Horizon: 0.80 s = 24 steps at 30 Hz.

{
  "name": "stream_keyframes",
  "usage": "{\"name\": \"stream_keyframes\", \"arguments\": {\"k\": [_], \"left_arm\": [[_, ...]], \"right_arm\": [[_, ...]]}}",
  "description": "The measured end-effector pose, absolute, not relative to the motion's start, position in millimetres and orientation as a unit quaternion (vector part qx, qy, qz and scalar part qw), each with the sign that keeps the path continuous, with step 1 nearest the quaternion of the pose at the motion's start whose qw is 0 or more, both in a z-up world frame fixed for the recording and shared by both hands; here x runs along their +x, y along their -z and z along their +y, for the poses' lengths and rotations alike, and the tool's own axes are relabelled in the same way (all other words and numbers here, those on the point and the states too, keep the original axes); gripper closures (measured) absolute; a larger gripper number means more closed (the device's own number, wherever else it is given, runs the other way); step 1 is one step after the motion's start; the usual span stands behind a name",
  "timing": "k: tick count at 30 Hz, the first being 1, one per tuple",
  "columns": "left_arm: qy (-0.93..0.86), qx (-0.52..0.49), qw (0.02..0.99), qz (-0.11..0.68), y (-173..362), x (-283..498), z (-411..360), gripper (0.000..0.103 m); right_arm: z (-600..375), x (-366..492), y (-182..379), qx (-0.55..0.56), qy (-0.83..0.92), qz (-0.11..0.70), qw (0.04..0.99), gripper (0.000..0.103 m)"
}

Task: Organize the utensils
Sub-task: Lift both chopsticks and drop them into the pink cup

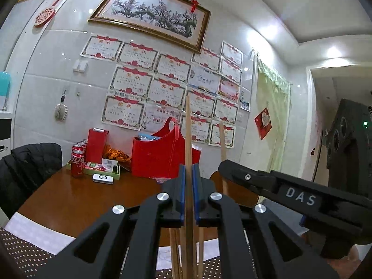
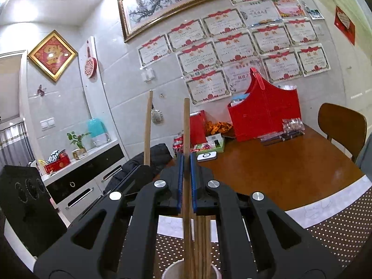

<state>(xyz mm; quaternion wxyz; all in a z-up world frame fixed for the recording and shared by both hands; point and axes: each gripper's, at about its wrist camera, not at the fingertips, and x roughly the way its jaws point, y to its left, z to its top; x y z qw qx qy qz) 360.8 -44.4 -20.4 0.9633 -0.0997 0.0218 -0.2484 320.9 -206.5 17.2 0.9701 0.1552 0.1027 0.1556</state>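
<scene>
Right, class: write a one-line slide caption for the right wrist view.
Right hand-held gripper holds one chopstick upright above a white cup.

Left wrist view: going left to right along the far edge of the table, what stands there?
Black jacket on a chair, cola cans, tall red box, orange wrappers, red basket.

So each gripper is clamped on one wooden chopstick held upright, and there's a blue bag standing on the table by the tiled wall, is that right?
Not quite: the bag is red, not blue, as the right wrist view shows. The rest holds: the left gripper is shut on a wooden chopstick, the right gripper on another chopstick, both upright, and the bag stands on the table by the tiled wall.
</scene>
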Motion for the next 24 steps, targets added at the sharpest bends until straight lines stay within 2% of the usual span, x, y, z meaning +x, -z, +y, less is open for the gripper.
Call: {"name": "stream_keyframes", "arguments": {"k": [8,9,10,11,12,13,20,24], "left_arm": [[0.244,-0.095,0.964,0.049,46.9,367.2,-47.4,0.094],[0.244,-0.097,0.963,0.056,49.9,367.1,-45.4,0.076],[0.239,-0.101,0.964,0.057,51.0,365.1,-42.2,0.061],[0.231,-0.107,0.966,0.053,51.3,361.3,-37.6,0.034],[0.225,-0.111,0.967,0.047,51.2,358.1,-34.6,0.028],[0.217,-0.113,0.969,0.04,47.6,351.2,-28.8,0.028],[0.186,-0.089,0.978,0.043,18.2,305.3,-10.6,0.015],[0.174,-0.065,0.98,0.072,5.7,279.5,-9.0,0.009]], "right_arm": [[-212.8,329.8,8.0,0.15,-0.153,0.132,0.968,0.096],[-214.1,330.1,11.6,0.153,-0.156,0.142,0.965,0.094],[-216.1,330.3,14.1,0.156,-0.158,0.153,0.963,0.077],[-218.6,329.0,15.9,0.161,-0.157,0.157,0.961,0.027],[-225.7,324.0,16.7,0.177,-0.156,0.154,0.96,0.008],[-231.4,317.2,16.2,0.189,-0.154,0.141,0.96,0.006],[-260.1,281.5,-1.3,0.213,-0.124,0.145,0.958,0.006],[-265.9,254.8,-12.4,0.205,-0.111,0.149,0.961,0.006]]}}
